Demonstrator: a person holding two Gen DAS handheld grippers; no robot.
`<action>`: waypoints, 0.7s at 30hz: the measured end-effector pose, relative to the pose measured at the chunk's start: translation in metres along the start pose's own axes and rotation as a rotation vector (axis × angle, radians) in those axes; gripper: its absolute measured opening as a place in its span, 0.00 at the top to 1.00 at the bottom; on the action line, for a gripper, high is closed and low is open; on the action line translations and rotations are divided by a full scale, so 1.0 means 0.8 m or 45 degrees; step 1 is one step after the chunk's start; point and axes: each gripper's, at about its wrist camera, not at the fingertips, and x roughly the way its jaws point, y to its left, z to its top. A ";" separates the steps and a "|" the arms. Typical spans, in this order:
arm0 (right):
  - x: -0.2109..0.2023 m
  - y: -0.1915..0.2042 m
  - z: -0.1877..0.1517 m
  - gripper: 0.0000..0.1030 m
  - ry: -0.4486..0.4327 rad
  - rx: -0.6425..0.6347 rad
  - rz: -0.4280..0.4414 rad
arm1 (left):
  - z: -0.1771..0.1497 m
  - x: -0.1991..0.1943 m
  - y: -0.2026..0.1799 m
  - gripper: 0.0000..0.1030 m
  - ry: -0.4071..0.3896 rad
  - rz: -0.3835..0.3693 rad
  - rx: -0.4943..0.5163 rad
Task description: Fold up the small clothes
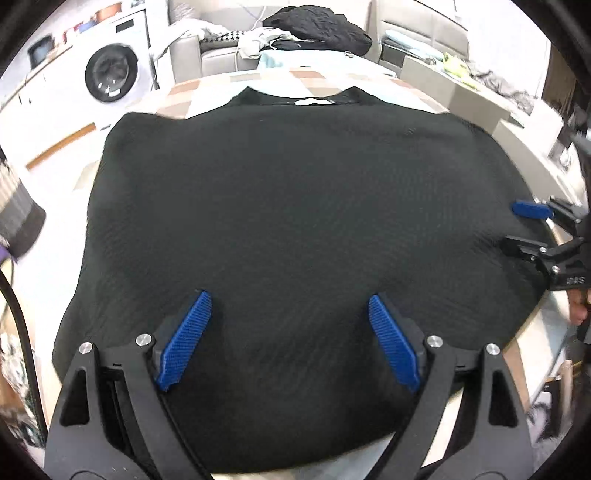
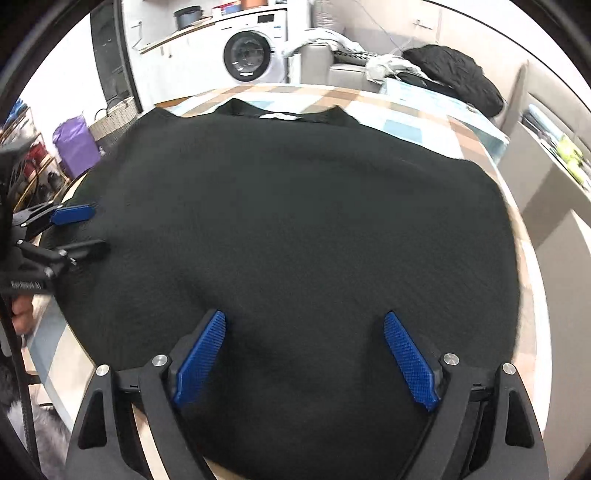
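A black knit top (image 1: 288, 206) lies spread flat on a checked table (image 1: 207, 92), collar with a white label (image 1: 312, 101) at the far edge. My left gripper (image 1: 290, 299) is open, hovering over the top's near hem. My right gripper (image 1: 517, 227) shows at the right edge of the left wrist view, open at the top's side. In the right wrist view the same top (image 2: 295, 221) fills the table (image 2: 424, 114); my right gripper (image 2: 304, 319) is open over the near hem, and my left gripper (image 2: 96, 229) is open at the left side.
A washing machine (image 1: 110, 72) stands beyond the table at the left. A grey sofa (image 1: 221, 51) with a black pile of clothes (image 1: 321, 27) is behind the table. A purple bag (image 2: 75, 146) and a wicker basket (image 2: 114, 118) stand at the left.
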 end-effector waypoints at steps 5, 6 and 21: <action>-0.015 -0.019 -0.005 0.14 0.029 0.039 -0.035 | 0.000 -0.015 0.012 0.16 0.008 -0.029 -0.061; -0.014 -0.018 0.000 0.14 0.026 0.054 -0.023 | 0.009 -0.011 0.015 0.17 0.011 -0.046 -0.077; 0.045 -0.044 0.075 0.12 0.028 0.216 -0.144 | 0.066 0.037 0.052 0.16 0.029 0.072 -0.124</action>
